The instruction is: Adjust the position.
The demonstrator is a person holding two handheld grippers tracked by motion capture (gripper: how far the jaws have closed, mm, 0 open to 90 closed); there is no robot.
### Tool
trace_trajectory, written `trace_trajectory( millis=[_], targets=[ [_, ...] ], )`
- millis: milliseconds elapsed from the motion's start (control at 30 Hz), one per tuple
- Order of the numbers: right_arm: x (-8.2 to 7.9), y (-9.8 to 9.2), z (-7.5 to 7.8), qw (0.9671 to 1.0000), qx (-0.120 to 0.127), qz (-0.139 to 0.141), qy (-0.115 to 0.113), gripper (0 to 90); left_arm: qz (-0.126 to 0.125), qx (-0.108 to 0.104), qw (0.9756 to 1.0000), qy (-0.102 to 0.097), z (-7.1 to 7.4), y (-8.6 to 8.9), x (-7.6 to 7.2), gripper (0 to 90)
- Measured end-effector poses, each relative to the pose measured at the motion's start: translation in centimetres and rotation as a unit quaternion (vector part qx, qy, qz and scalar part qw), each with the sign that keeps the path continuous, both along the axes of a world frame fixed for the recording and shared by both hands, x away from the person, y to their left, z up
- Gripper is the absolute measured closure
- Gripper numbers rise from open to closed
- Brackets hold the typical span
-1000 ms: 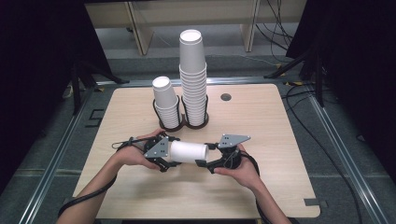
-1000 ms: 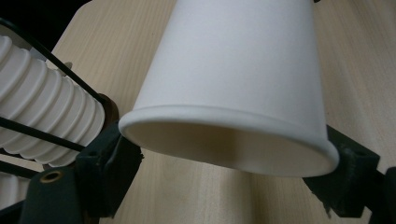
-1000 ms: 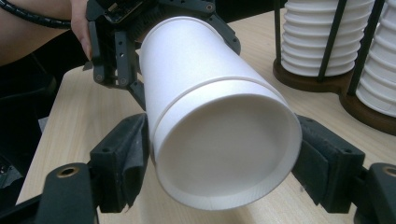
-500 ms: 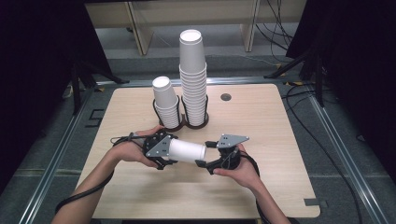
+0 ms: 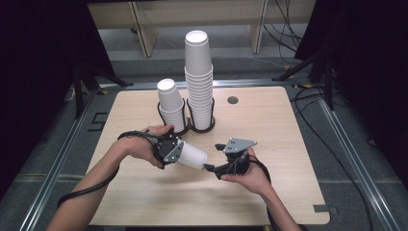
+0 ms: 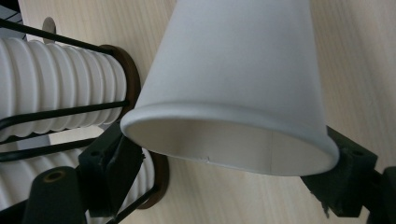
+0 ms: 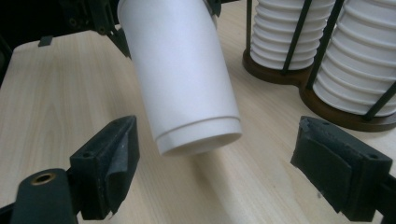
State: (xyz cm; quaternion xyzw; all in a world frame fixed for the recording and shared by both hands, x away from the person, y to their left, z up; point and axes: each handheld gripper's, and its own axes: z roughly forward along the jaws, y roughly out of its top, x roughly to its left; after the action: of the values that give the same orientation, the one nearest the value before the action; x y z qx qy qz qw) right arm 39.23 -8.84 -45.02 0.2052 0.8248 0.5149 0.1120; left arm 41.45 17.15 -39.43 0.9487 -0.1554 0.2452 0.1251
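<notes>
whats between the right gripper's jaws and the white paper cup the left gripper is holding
Nothing. In the right gripper view the right gripper stands open, and the white paper cup has its base apart from both jaws over bare light wooden table.

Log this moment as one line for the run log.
left gripper: shut on white paper cup, lifted off wooden table | right gripper: just opened, jaws clear of cup base | cup stacks in wire holder

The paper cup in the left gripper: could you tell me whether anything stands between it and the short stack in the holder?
Nothing visible does. The paper cup hangs in the left gripper over bare table, with open space up to the short stack.
</notes>
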Motion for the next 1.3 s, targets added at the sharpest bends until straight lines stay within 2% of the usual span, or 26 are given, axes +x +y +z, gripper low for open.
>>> trace_trajectory(
  millis=[67,167,200,233,267,300,367,433,533,600,667,700,733,800,867,900,967,1000,1067,1100,1133,1167,1200,1233,1300],
  targets=[
    [0.0,-0.1,0.2,1.0,-0.004,0.002,0.0,15.2,-0.004,0.015,0.9999,0.001,0.6,-0.4,0.0,18.8],
    [0.0,0.0,0.3,0.9999,-0.013,0.001,-0.004,15.5,-0.014,0.055,0.9984,-0.005,1.3,-0.9,0.0,18.8],
    [0.1,0.0,0.3,0.9998,-0.016,0.004,-0.009,15.5,-0.017,0.068,0.9975,-0.004,1.5,-1.1,0.0,18.8],
    [0.0,0.1,0.3,0.9998,-0.018,0.002,0.001,15.6,-0.019,0.08,0.9966,-0.003,1.7,-1.3,0.0,18.8],
    [-0.1,0.3,0.3,0.9998,-0.021,0.0,0.0,15.7,-0.021,0.086,0.996,-0.004,1.9,-1.5,0.0,18.8],
    [0.0,0.3,0.3,0.9997,-0.024,0.0,-0.007,15.9,-0.023,0.095,0.9952,-0.006,2.0,-1.6,0.0,18.8],
    [-0.1,0.6,0.3,0.9995,-0.03,0.002,0.0,16.5,-0.029,0.116,0.9927,-0.017,2.4,-2.0,0.2,18.8],
    [0.0,0.8,0.3,0.999,-0.043,0.007,-0.012,18.6,-0.025,0.126,0.9916,-0.013,2.5,-2.2,0.2,18.8],
    [-0.2,1.3,0.4,0.9984,-0.054,0.012,-0.008,20.3,-0.028,0.152,0.9879,-0.016,2.6,-2.8,0.2,18.8],
    [0.0,1.7,0.6,0.9973,-0.065,0.019,-0.027,21.0,-0.03,0.16,0.9865,-0.016,2.6,-3.1,0.2,18.8],
    [-0.1,2.1,0.7,0.9971,-0.07,0.02,-0.022,21.7,-0.033,0.165,0.9856,-0.015,2.6,-3.4,0.2,18.8],
    [0.0,2.2,0.8,0.9964,-0.075,0.023,-0.032,21.9,-0.035,0.165,0.9856,-0.016,2.6,-3.5,0.2,18.8],
    [0.0,2.5,0.8,0.9965,-0.077,0.023,-0.023,22.2,-0.036,0.164,0.9856,-0.015,2.6,-3.7,0.2,18.8],
    [0.0,2.9,0.9,0.9962,-0.079,0.026,-0.026,22.8,-0.036,0.164,0.9858,-0.015,2.6,-3.8,0.2,18.8],
    [0.2,3.3,0.9,0.9953,-0.083,0.032,-0.039,22.8,-0.036,0.165,0.9855,-0.014,2.6,-3.9,0.2,18.8],
    [0.2,3.5,0.8,0.996,-0.079,0.032,-0.027,22.9,-0.036,0.166,0.9854,-0.013,2.6,-3.9,0.2,18.8],
    [0.3,3.8,0.8,0.9958,-0.08,0.034,-0.027,22.9,-0.037,0.169,0.9849,-0.013,2.6,-3.9,0.2,18.8],
    [0.2,3.9,0.8,0.9963,-0.079,0.028,-0.017,22.9,-0.037,0.171,0.9846,-0.013,2.6,-3.9,0.3,18.8],
    [0.5,4.1,0.7,0.9954,-0.082,0.036,-0.033,22.8,-0.037,0.17,0.9846,-0.014,2.6,-3.9,0.3,18.8],
    [0.4,4.2,0.7,0.9963,-0.079,0.03,-0.017,22.8,-0.037,0.17,0.9846,-0.015,2.7,-3.9,0.3,18.8],
    [0.4,4.4,0.6,0.9964,-0.078,0.03,-0.015,22.7,-0.037,0.171,0.9844,-0.015,2.7,-3.9,0.3,18.8],
    [0.7,4.5,0.6,0.9951,-0.084,0.039,-0.033,22.8,-0.037,0.171,0.9844,-0.015,2.7,-3.9,0.3,18.7],
    [0.7,4.6,0.6,0.9952,-0.084,0.039,-0.032,22.6,-0.039,0.173,0.9841,-0.015,2.7,-4.0,0.3,18.8],
    [0.5,4.8,0.5,0.9961,-0.08,0.034,-0.014,22.6,-0.038,0.171,0.9844,-0.015,2.7,-4.0,0.3,18.7],
    [0.6,5.0,0.4,0.9961,-0.08,0.034,-0.013,22.6,-0.041,0.169,0.9846,-0.016,2.7,-4.1,0.3,18.7]
  ],
)
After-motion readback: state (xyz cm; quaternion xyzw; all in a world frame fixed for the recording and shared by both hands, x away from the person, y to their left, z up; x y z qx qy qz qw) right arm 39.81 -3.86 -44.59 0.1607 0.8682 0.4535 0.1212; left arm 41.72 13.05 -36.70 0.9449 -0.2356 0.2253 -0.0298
